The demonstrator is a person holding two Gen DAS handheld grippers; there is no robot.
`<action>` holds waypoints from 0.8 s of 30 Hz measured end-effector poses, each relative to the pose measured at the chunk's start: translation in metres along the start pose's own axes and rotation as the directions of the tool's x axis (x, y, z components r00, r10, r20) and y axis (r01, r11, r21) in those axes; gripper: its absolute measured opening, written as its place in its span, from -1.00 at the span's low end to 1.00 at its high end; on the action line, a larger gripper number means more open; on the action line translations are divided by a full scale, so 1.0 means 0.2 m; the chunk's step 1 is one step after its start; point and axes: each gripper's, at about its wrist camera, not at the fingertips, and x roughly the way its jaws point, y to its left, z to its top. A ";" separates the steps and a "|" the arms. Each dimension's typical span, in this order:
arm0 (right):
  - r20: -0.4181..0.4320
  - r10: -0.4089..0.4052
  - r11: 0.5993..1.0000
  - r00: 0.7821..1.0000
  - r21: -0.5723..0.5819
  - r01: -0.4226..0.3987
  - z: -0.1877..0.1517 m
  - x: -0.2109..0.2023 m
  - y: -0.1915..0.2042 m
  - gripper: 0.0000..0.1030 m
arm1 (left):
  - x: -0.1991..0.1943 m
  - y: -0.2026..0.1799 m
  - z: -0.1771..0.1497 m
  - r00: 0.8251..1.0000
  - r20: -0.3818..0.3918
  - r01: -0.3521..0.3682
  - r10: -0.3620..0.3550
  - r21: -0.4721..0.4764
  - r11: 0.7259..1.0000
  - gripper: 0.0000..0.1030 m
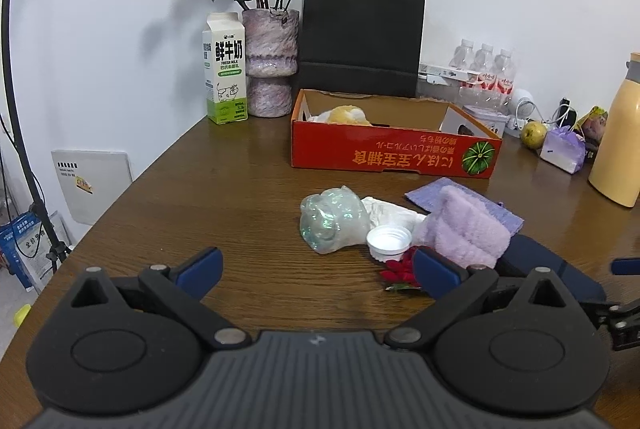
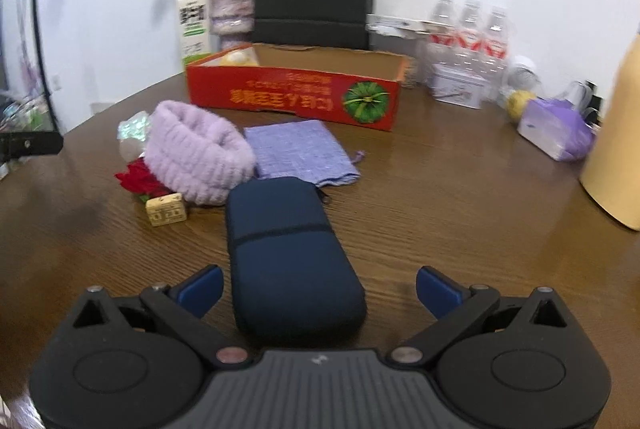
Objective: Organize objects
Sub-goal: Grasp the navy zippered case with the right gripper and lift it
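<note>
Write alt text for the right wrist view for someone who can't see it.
The open right tool straddles the near end of a navy zip case lying on a brown wooden table. Beyond it lie a fluffy lilac headband, a purple cloth pouch and a red cardboard box.

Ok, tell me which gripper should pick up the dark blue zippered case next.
Right. The right gripper is open with the dark blue zippered fabric case lying directly between its jaws. The left gripper, also open, faces the crumpled clear plastic bottle; the case sits off to its right.
</note>
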 end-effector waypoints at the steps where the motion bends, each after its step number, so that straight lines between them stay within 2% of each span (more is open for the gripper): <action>1: -0.009 0.016 1.000 1.000 -0.010 -0.016 0.01 0.02 0.00 1.00 | 0.00 0.00 0.00 1.000 0.001 -0.001 0.001 -0.001 1.000 1.00; 6: -0.064 0.050 0.998 0.997 -0.022 -0.052 0.03 0.16 0.01 1.00 | -0.01 -0.03 -0.02 1.000 -0.015 -0.019 0.019 0.000 1.000 1.00; 11: -0.027 0.065 0.998 0.998 0.004 -0.065 0.03 0.20 -0.01 0.98 | 0.02 -0.09 -0.06 0.999 -0.048 -0.016 0.017 0.023 1.000 1.00; 12: -0.020 0.067 0.998 0.998 0.001 -0.067 0.02 0.19 -0.01 0.90 | 0.03 -0.11 -0.07 0.998 -0.058 -0.012 0.013 0.028 1.000 1.00; 15: 0.015 0.093 0.995 0.996 -0.025 -0.093 0.02 0.17 0.01 0.41 | 0.07 -0.17 -0.09 0.996 -0.091 0.008 -0.005 0.035 0.999 1.00; 22: 0.053 0.093 0.995 0.994 0.017 -0.094 0.02 0.14 -0.03 0.22 | 0.16 -0.37 -0.14 0.990 -0.133 0.049 -0.044 0.029 0.998 1.00; 24: 0.070 0.074 0.997 0.995 0.030 -0.077 0.02 0.13 -0.04 0.21 | 0.19 -0.42 -0.14 0.991 -0.134 0.016 -0.014 0.016 1.000 1.00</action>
